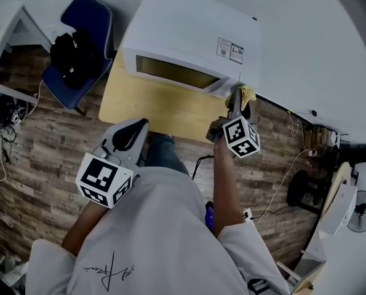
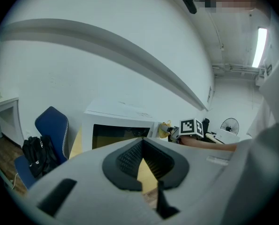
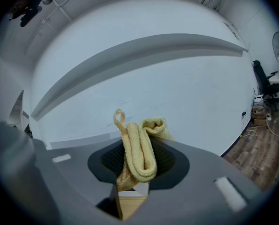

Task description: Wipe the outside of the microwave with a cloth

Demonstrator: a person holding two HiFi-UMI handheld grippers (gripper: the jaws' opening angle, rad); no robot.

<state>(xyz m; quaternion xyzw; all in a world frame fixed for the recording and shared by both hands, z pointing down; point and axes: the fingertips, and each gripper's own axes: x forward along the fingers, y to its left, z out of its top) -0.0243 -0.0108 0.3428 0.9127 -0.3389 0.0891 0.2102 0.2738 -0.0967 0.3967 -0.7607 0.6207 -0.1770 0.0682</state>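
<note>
A white microwave point(image 1: 189, 35) stands on a light wooden table point(image 1: 146, 103) against the wall, its dark door window facing me. My right gripper point(image 1: 237, 98) is shut on a folded yellow cloth point(image 1: 248, 94) at the microwave's front right corner. In the right gripper view the cloth point(image 3: 139, 149) sticks up between the jaws of the right gripper point(image 3: 138, 142). My left gripper point(image 1: 141, 126) hovers at the table's near edge, shut and holding nothing. From the left gripper point(image 2: 142, 143) I see the microwave point(image 2: 116, 125) and the cloth point(image 2: 164, 128) beyond it.
A blue chair point(image 1: 87, 42) with a black bag point(image 1: 72, 54) on it stands left of the table. A white desk point(image 1: 10, 35) and cables lie further left. Cables, a fan point(image 1: 362, 211) and other gear crowd the wooden floor at right.
</note>
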